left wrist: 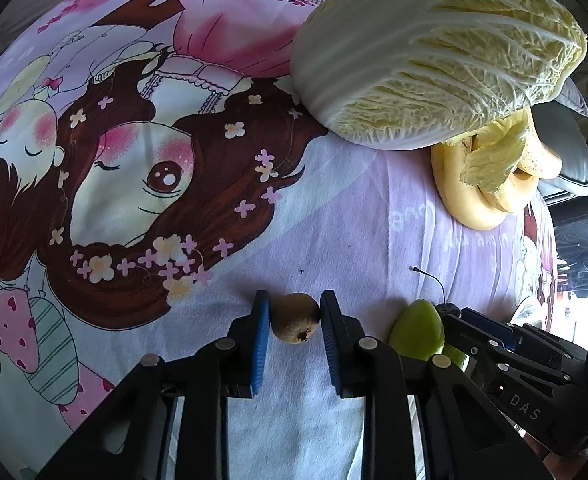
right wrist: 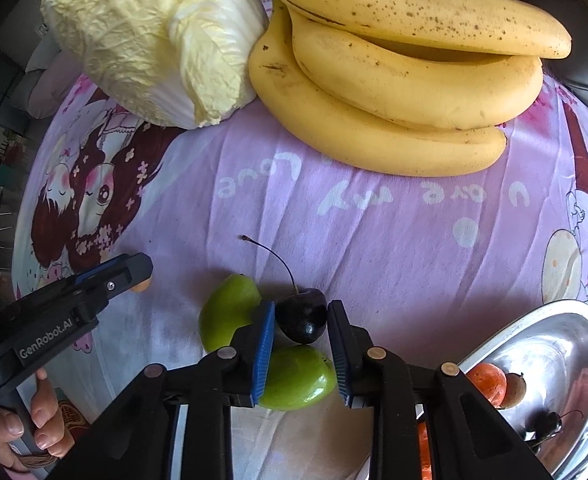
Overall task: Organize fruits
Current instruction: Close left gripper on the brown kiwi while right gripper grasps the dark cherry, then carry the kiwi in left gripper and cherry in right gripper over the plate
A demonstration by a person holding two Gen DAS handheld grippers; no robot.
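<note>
In the left wrist view my left gripper point(left wrist: 295, 300) is shut on a small brown fruit point(left wrist: 294, 318) that rests on the printed pink cloth point(left wrist: 334, 232). In the right wrist view my right gripper point(right wrist: 301, 308) is shut on a dark cherry point(right wrist: 302, 318) with a long stem. One green fruit point(right wrist: 227, 316) lies just left of the cherry and a second green fruit point(right wrist: 298, 378) lies under the right gripper's fingers. A metal bowl point(right wrist: 566, 332) at the lower right holds an orange fruit point(right wrist: 488, 378), a small brown fruit point(right wrist: 514, 390) and a cherry point(right wrist: 544, 426).
A bunch of bananas point(right wrist: 406, 80) and a napa cabbage point(right wrist: 153, 40) lie at the far side of the cloth. A person's hand point(right wrist: 33, 420) holds the left gripper's handle at the lower left. The cloth between the bananas and the grippers is bare.
</note>
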